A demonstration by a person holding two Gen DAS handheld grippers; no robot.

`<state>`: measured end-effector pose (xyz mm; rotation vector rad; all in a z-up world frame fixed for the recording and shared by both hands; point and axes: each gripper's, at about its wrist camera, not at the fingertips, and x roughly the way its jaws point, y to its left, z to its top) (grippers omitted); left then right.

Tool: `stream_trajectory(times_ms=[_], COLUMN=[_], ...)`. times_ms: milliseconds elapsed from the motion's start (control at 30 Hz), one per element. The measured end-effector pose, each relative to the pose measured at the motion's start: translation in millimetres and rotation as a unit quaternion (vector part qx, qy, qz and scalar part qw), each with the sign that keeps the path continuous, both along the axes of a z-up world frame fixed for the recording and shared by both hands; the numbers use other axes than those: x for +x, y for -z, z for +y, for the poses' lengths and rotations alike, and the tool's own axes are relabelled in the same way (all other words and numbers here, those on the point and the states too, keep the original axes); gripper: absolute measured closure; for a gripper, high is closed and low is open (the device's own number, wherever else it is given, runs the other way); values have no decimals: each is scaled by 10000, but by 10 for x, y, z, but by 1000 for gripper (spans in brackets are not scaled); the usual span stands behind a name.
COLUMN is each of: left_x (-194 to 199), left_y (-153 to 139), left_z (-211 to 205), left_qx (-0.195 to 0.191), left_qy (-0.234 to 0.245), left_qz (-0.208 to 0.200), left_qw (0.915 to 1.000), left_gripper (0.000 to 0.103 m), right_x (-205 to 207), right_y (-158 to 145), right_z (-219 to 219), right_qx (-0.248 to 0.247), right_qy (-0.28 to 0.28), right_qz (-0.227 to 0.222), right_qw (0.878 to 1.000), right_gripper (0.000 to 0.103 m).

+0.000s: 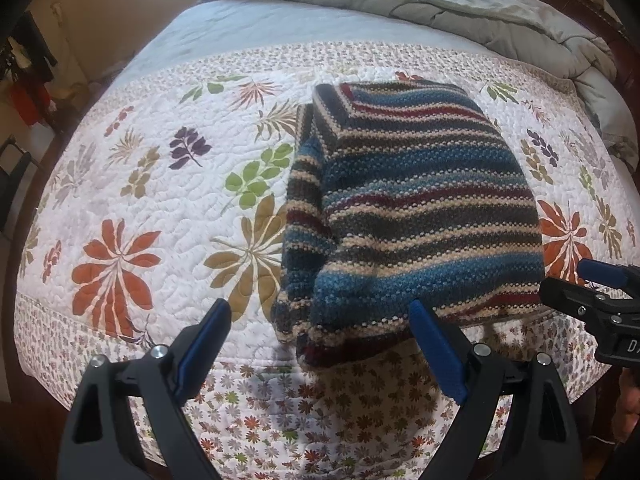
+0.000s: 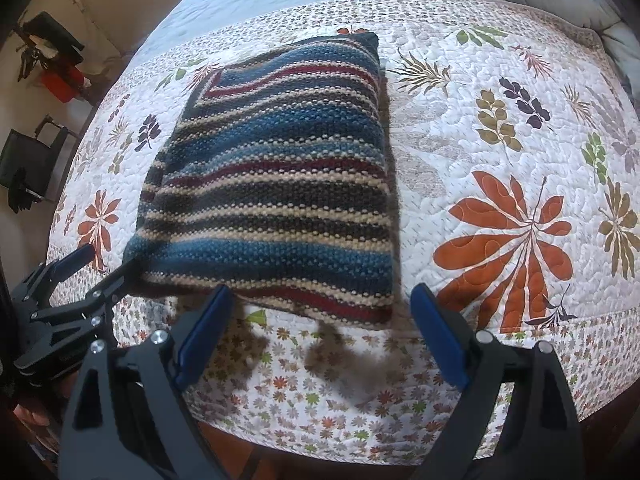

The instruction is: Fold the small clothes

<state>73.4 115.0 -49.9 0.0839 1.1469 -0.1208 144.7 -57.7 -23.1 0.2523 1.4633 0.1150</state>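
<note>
A striped knit sweater [image 1: 408, 208] in blue, tan, brown and dark red lies folded into a thick rectangle on the floral quilt [image 1: 160, 184]. My left gripper [image 1: 320, 312] hovers open over the sweater's near left corner, pads clear of the knit. In the right wrist view the same sweater [image 2: 272, 184] lies left of centre, and my right gripper [image 2: 320, 296] stands open just above its near right edge with nothing pinched. Each gripper shows in the other's view: the right gripper [image 1: 580, 280] at the far right, the left gripper [image 2: 104, 264] at the sweater's near left corner.
A grey duvet [image 1: 460, 4] is bunched at the far end of the bed. The quilt's flowered border [image 2: 328, 396] drops off at the near bed edge. A dark wooden bed frame [image 1: 592, 12] runs along the right. A red object [image 2: 60, 80] and a black chair [image 2: 32, 160] stand left of the bed.
</note>
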Motion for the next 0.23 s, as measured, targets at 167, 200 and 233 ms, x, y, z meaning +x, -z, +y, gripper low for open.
stream_trajectory(times_ms=[167,200,233], left_x=[5,3,3], left_y=[20,22,25], left_z=[-7,-8,-7], left_qx=[-5,0,2], left_qy=[12,13,17], left_qz=[36,32,32], left_qw=[10000,10000,10000], left_gripper=[12,12,12], right_x=[-3,-2,-1], right_y=[16,19,24], right_z=[-15,-17,-21], right_qx=[15,14,18], right_qy=[32,35,36], right_qz=[13,18,26], right_qw=[10000,10000,10000], right_gripper=[13,13,13])
